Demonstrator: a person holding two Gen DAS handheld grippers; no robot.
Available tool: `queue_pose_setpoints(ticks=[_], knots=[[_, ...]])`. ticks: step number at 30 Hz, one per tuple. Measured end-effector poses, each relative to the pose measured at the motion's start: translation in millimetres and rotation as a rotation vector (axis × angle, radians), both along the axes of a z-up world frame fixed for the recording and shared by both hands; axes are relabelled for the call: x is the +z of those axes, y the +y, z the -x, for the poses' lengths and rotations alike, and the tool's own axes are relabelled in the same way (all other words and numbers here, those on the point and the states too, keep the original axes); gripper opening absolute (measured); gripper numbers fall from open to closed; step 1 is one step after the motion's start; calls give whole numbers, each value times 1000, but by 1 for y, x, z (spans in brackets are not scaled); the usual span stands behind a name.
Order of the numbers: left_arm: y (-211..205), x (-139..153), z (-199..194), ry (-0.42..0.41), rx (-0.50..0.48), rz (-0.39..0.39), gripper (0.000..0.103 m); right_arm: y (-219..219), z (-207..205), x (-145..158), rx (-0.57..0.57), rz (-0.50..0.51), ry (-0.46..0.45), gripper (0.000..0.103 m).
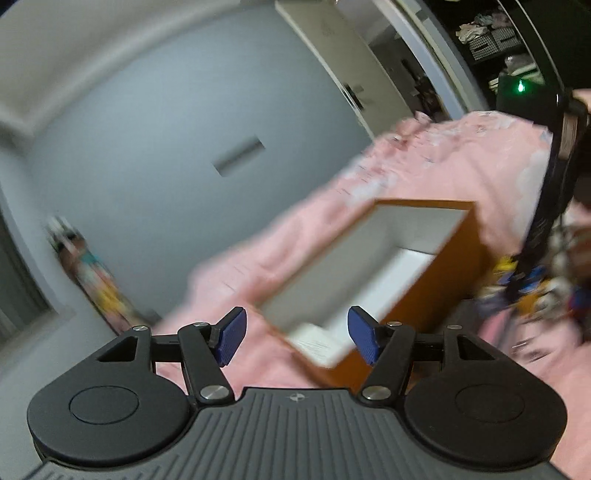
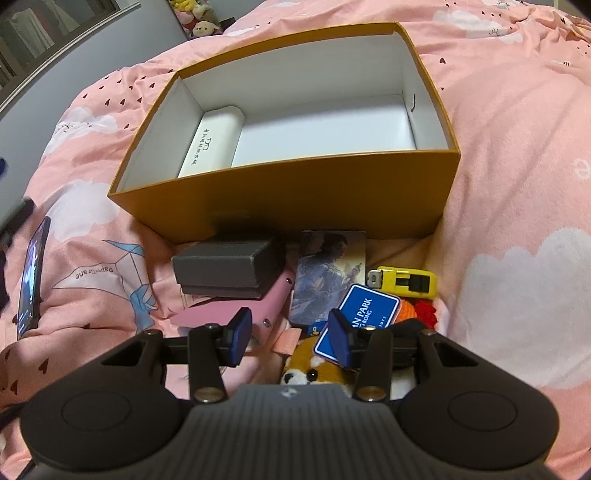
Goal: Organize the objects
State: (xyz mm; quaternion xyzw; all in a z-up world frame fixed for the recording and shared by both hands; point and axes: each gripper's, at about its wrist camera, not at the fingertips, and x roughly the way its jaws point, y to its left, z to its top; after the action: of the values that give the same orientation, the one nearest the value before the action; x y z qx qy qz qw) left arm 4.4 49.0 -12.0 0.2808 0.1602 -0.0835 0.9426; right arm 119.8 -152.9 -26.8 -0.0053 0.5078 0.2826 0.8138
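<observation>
An orange cardboard box (image 2: pixel 295 195) with a white inside stands open on the pink bedspread. A white case (image 2: pixel 212 147) lies at its left end. In front of the box lie a grey box (image 2: pixel 225 269), a pink item (image 2: pixel 258 306), a picture card (image 2: pixel 325 273), a yellow tool (image 2: pixel 406 282), a blue park tag (image 2: pixel 369 310) and a red panda plush (image 2: pixel 314 373). My right gripper (image 2: pixel 290 328) hovers open over this pile, pads touching nothing. In the blurred left wrist view, my left gripper (image 1: pixel 297 328) is open and empty above the near corner of the box (image 1: pixel 436 295).
A phone (image 2: pixel 31 273) lies on the bedspread (image 2: pixel 498 184) at the left. Stuffed toys (image 2: pixel 197 18) sit at the far edge of the bed. The left wrist view shows a grey wall (image 1: pixel 147 147), a pale door (image 1: pixel 332 55) and dark shelves (image 1: pixel 491 33) beyond the bed.
</observation>
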Motion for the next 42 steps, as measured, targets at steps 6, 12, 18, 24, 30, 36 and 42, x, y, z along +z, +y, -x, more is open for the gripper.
queue_pose_setpoints(ticks=[6, 12, 18, 24, 30, 36, 42], knots=[[-3, 7, -37, 325, -2, 194, 71, 1, -1, -1, 10, -3, 1, 47], [-17, -15, -47, 474, -13, 169, 71, 2, -2, -1, 15, -2, -2, 45], [-33, -46, -62, 538, -56, -9, 71, 4, -6, -1, 28, -14, -1, 42], [-36, -58, -75, 578, -19, -17, 69, 13, -14, 0, 71, -50, 21, 41], [-32, -54, -83, 578, 22, 87, 56, 21, -21, 0, 98, -78, 42, 41], [-21, -42, -90, 561, 102, 218, 40, 32, -27, 1, 145, -45, 7, 41], [-17, -37, -100, 558, 121, 248, 39, 46, -34, -5, 238, -1, -37, 41]])
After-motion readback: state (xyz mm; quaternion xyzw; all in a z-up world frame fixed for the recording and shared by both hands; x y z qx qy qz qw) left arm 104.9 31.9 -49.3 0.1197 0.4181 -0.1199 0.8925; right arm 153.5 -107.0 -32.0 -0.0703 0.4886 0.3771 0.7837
